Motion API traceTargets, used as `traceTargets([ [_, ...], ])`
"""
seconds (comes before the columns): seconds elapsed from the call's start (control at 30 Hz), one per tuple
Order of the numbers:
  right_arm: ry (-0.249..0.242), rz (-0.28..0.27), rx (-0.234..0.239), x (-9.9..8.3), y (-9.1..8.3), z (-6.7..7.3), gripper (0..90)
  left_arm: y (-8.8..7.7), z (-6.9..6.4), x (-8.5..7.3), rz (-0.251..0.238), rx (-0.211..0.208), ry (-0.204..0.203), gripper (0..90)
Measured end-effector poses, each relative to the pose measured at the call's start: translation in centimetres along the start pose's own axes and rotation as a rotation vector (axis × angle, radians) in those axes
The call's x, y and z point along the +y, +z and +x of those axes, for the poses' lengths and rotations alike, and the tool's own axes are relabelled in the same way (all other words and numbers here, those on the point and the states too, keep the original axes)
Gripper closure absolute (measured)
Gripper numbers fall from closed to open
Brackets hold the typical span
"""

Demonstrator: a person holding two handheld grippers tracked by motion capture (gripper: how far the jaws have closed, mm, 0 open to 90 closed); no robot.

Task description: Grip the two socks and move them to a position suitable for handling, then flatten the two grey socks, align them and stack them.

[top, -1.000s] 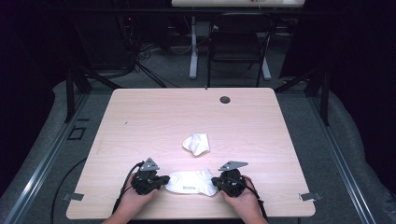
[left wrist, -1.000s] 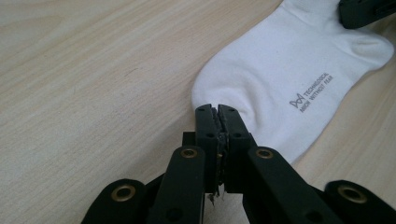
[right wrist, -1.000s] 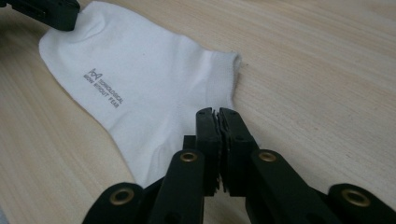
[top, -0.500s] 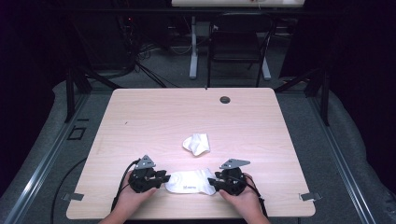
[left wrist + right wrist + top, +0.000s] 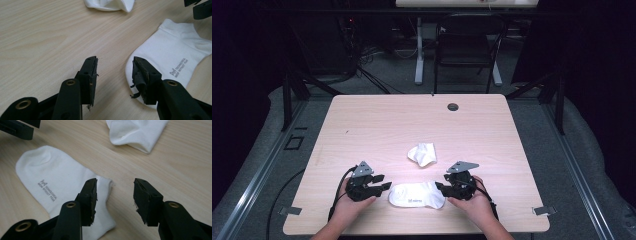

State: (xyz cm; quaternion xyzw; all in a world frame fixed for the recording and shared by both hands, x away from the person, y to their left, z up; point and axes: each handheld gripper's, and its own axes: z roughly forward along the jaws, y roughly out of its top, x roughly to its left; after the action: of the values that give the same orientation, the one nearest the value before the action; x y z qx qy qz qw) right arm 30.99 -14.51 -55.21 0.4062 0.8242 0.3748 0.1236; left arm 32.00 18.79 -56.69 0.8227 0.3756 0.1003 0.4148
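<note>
- Your jaws: both sets apart, nothing clamped. They've just been opening, with no cloth between the pads.
- Left gripper [image 5: 382, 187] sits at the left end of the flat sock [image 5: 417, 194]; one jaw hangs over the sock's edge.
- Right gripper [image 5: 440, 188] sits at the sock's right end, one jaw over its cuff.
- Flat sock lies spread on the table [image 5: 377, 125] near your edge, between both grippers.
- Crumpled sock [image 5: 422, 154] is just beyond it, apart, toward table centre.
</note>
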Motion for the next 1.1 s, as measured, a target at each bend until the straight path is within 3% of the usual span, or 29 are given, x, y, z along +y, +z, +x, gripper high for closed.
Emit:
traceTargets([
  [0.13,-0.031,0.014,-0.020,0.6,0.4,-0.3,52.1,0.0,0.4,0.1,-0.009,0.006,-0.015,58.4],
  [0.3,0.016,0.009,0.007,1.5,0.7,-0.6,52.4,-0.2,0.7,0.1,-0.028,0.019,-0.020,58.3],
  [0.37,0.014,0.020,0.002,1.9,0.9,-0.7,54.4,-0.3,0.8,0.1,-0.027,0.020,-0.017,57.5],
  [0.53,-0.004,0.033,-0.012,3.4,1.7,-0.6,54.4,-0.7,0.9,0.3,-0.044,0.031,-0.005,57.5],
  [0.73,-0.025,0.024,-0.039,6.1,2.6,0.3,58.1,-0.9,1.3,0.3,-0.055,0.036,-0.042,52.8],
  [0.93,-0.066,0.066,-0.033,8.2,4.1,0.7,58.7,-1.0,1.6,0.3,-0.057,0.049,-0.051,50.7],
  [1.1,-0.069,0.083,-0.031,9.5,5.3,0.7,61.0,-1.5,2.0,0.3,-0.068,0.056,-0.061,50.7],
])
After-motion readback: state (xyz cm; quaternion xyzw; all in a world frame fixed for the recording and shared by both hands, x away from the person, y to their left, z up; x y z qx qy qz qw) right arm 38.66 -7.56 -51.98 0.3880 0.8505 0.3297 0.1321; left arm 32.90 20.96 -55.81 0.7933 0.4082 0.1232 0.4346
